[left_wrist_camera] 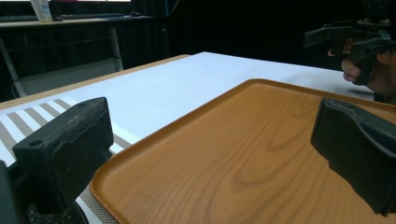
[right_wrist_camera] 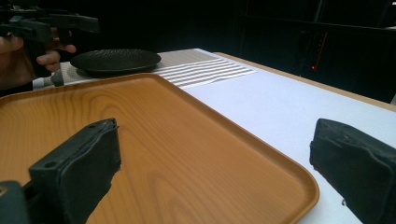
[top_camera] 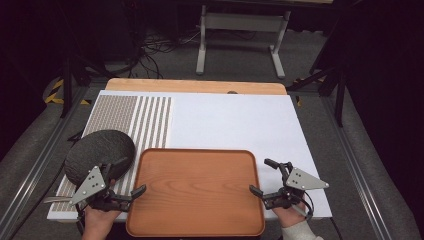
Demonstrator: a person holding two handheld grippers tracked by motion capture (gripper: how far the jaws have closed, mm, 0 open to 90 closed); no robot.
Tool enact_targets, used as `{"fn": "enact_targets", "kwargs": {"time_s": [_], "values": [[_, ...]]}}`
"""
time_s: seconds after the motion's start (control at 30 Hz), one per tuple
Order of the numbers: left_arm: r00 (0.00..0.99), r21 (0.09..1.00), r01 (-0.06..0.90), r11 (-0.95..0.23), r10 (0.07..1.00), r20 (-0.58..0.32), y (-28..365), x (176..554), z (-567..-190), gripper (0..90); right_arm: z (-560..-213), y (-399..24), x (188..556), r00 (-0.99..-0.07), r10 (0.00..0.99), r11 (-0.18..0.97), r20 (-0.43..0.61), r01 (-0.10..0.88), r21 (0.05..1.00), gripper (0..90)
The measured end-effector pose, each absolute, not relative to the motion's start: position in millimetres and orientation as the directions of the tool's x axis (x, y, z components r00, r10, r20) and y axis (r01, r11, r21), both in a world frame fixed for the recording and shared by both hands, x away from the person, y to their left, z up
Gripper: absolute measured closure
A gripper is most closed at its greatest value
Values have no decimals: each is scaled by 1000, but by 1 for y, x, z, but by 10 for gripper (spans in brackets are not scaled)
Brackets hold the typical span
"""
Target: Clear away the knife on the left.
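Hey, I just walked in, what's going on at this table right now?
A person holds a gripper in each hand at the near edge of a white table. The left gripper and the right gripper sit at either side of an empty wooden tray, jaws open, gripping nothing. A dark plate rests on a striped mat to the tray's left.

White-topped table (top_camera: 235, 120) bears a striped mat (top_camera: 150, 120); wooden tray (top_camera: 195, 192); dark plate (top_camera: 100, 152).

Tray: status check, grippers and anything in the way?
Left gripper and right gripper open, flanking the tray. Tray empty, untouched. Dark plate sits left, apart.
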State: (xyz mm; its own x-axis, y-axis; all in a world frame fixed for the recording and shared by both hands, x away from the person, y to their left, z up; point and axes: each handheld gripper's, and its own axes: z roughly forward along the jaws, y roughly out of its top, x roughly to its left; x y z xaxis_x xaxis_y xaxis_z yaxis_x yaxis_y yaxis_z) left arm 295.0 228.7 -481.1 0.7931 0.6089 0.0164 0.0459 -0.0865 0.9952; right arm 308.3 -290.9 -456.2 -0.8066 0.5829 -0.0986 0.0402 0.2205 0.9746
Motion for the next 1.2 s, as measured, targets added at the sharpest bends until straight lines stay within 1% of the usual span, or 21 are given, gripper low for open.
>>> {"fn": "enact_targets", "kwargs": {"time_s": [0.3, 0.37, 0.47, 0.63, 0.77, 0.87, 0.9, 0.97, 1.07, 1.2], "values": [[805, 995, 50, -89, 593, 13, 228, 295, -480, 0, -456, -291, 309, -805, 585, 216, -96, 40, 976, 24], [813, 993, 65, -94, 582, 2, 229, 297, -478, 0, -456, -291, 309, -806, 584, 218, -96, 41, 975, 24], [817, 993, 63, -105, 576, 9, 230, 296, -474, 1, -456, -290, 309, -806, 583, 221, -99, 40, 974, 24], [829, 991, 59, -122, 559, 19, 230, 295, -469, 30, -455, -290, 309, -807, 582, 222, -101, 38, 974, 24], [840, 991, 69, -112, 543, 3, 230, 295, -465, 37, -455, -290, 309, -803, 587, 218, -98, 39, 975, 24], [854, 988, 79, -132, 520, 1, 228, 296, -461, 39, -455, -290, 309, -804, 587, 217, -97, 40, 975, 25], [863, 984, 76, -163, 505, 17, 226, 297, -457, 42, -455, -290, 309, -805, 585, 220, -99, 40, 975, 25], [869, 980, 79, -180, 494, 21, 225, 297, -455, 44, -455, -290, 309, -805, 585, 219, -99, 39, 975, 25], [875, 967, 61, -249, 480, 68, 228, 297, -447, 46, -455, -290, 309, -806, 584, 217, -95, 42, 975, 26], [879, 960, 70, -270, 471, 69, 232, 298, -441, 46, -455, -290, 309, -808, 581, 217, -94, 42, 975, 27]]}}
